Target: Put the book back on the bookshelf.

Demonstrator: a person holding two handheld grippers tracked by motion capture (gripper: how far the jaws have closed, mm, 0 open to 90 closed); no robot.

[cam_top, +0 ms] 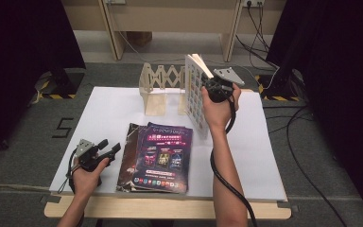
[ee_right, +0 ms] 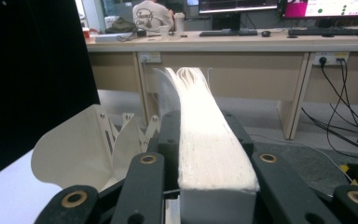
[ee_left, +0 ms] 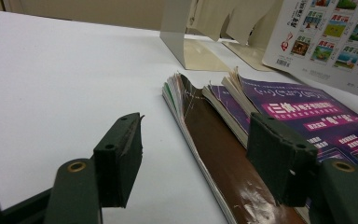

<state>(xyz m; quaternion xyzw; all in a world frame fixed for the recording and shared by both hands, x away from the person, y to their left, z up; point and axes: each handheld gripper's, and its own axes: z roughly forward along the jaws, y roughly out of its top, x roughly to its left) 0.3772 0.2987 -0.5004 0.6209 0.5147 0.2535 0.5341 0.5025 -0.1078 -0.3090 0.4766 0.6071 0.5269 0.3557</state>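
A stack of magazines [cam_top: 157,157] lies flat on the white board, a purple cover [ee_left: 317,116] on top and a brown one [ee_left: 219,154] underneath at the left. My left gripper [cam_top: 111,149] rests on the board at the stack's left edge, open, its jaws [ee_left: 198,158] astride the brown magazine's spine side without touching it. My right gripper [cam_top: 211,88] is raised at the back and shut on another magazine [cam_top: 195,94], held upright beside the wooden rack [cam_top: 163,90]. Its white page edges [ee_right: 200,93] run between the jaws of the right gripper [ee_right: 203,123].
The folding rack [ee_right: 84,149] stands at the back middle of the white board [cam_top: 108,113]. The held magazine's back cover [ee_left: 335,42] hangs above the stack. Cables [cam_top: 302,123] trail over the floor at the right, and a desk [cam_top: 170,19] stands beyond.
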